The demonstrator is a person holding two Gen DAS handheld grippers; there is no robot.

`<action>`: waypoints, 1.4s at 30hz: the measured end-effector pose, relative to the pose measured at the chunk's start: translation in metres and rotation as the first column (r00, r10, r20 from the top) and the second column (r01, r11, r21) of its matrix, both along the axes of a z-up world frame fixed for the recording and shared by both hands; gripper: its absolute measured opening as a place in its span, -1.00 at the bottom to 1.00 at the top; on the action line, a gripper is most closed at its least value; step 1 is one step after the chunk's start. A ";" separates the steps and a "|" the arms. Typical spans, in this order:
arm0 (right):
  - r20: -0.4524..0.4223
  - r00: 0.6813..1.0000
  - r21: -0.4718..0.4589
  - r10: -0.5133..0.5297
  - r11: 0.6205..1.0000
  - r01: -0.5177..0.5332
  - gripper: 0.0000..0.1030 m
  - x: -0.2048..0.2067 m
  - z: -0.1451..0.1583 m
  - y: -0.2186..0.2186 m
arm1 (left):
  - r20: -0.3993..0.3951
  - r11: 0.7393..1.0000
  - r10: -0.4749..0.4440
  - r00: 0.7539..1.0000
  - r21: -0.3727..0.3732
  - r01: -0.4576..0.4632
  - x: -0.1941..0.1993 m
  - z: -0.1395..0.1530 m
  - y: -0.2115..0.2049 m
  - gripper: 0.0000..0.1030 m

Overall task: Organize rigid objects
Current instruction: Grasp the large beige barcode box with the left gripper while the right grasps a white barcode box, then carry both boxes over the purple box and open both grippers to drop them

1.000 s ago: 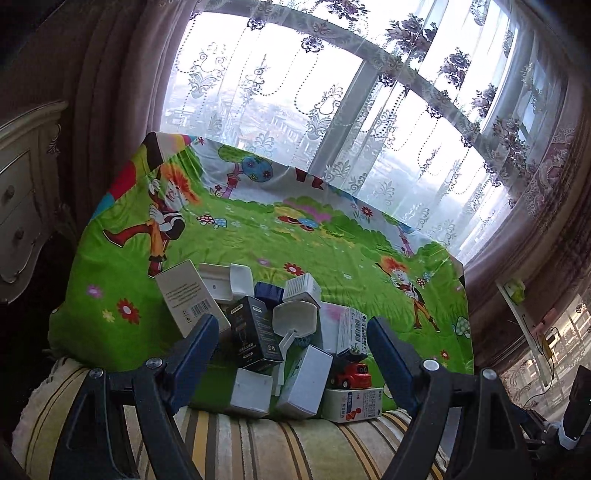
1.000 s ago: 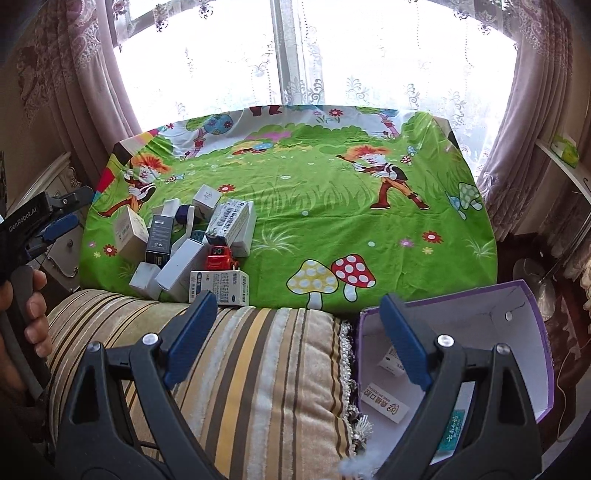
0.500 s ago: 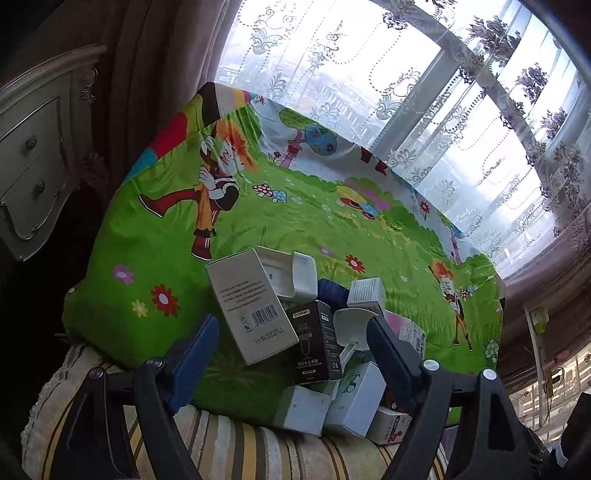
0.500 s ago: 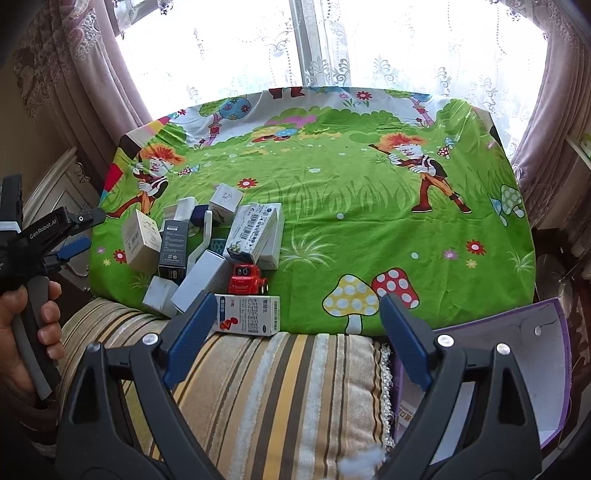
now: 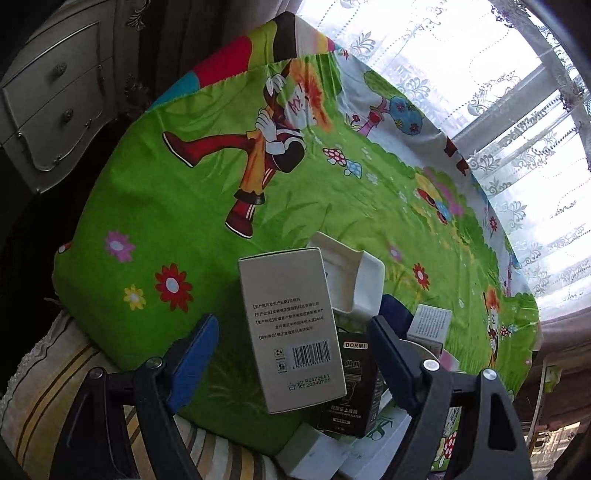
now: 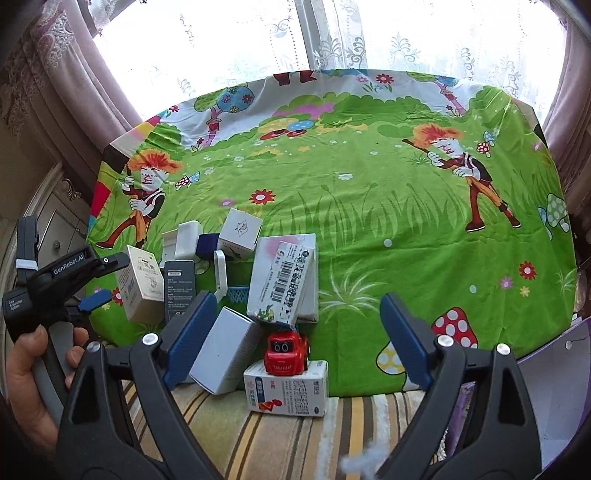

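Left gripper (image 5: 291, 354) spread wide around the tall white barcode box (image 5: 291, 332), not yet touching, likely lined up for a first pick. Right gripper (image 6: 293, 332) likewise gaping, empty, above one red toy car (image 6: 286, 347) atop a medicine box (image 6: 288, 391). Roughly ten boxes heaped on the green cartoon sheet (image 6: 406, 221); exact count unclear.

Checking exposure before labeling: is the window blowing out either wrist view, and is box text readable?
Left wrist: window overexposed top right, dresser side dim, beige box barcode sharp. Right wrist: window clipped white, cloth evenly lit, strong fisheye bending at edges.
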State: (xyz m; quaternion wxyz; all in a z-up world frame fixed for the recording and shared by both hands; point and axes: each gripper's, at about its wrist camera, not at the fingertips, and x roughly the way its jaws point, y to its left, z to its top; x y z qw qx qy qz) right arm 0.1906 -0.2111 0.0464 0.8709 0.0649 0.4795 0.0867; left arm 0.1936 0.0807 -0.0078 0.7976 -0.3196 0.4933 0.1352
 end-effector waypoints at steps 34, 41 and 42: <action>-0.009 1.000 -0.072 -0.025 0.997 0.024 -0.28 0.024 -0.047 0.016 | 0.111 0.998 0.028 0.993 0.047 -0.034 -0.018 -0.004 0.000 0.09; 0.047 0.997 -0.069 -0.061 0.996 0.064 -0.28 0.007 -0.036 -0.001 | 0.229 0.997 0.035 0.973 0.062 -0.050 -0.034 0.017 -0.006 0.09; 0.050 0.997 -0.070 -0.064 0.995 0.067 -0.28 0.004 -0.036 -0.003 | 0.241 0.997 0.028 0.970 0.064 -0.044 -0.035 0.020 -0.009 0.09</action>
